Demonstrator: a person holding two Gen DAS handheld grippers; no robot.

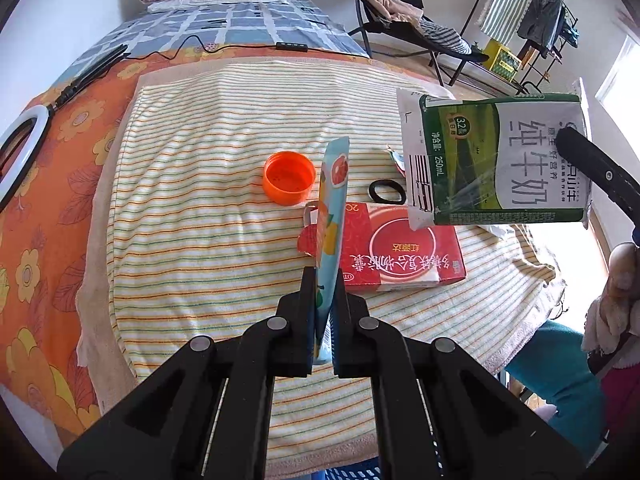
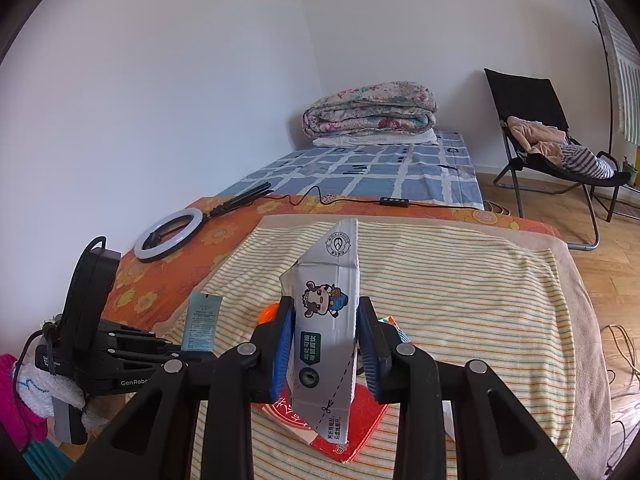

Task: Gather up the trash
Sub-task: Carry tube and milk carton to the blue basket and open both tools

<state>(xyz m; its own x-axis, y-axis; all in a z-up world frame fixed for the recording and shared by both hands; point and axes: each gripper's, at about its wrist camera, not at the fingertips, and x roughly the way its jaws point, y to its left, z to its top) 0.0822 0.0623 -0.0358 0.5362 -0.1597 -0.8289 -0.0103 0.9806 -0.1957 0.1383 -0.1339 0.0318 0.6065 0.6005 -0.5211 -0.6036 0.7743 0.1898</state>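
- Bed (image 2: 360, 168) is running along the wall, blue checked sheet at the far end, a folded floral quilt (image 2: 370, 110) sitting on it.
- Orange flowered cover (image 1: 44, 208) is lying over the near part of the bed, and a striped towel (image 1: 200, 200) is spreading on top of that; the trash is sitting on the towel.
- Black folding chair (image 2: 532, 120) is standing on the wood floor beyond the bed, clothes heaped on its seat.
- Ring light (image 2: 170, 236) is lying flat on the orange cover, its cable trailing toward the blue sheet.
- Right hand-held gripper (image 2: 325, 344) is holding a green-and-white milk carton (image 1: 500, 164) clear above the towel, blue pads pressing on both flattened sides, jaws partly apart around it.
- Red box (image 1: 404, 252) is lying flat on the towel, directly below the lifted carton.
- Left hand-held gripper (image 1: 323, 280) is pinching a thin light-blue fruit-print sachet (image 1: 334, 208), jaws closed down tight on its lower end, the sachet standing edge-on and upright above the towel.
- Orange bottle cap (image 1: 289, 177) is resting open side up on the towel, just left of the sachet.
- Black hair tie (image 1: 386, 191) is lying on the towel near the red box's far edge.
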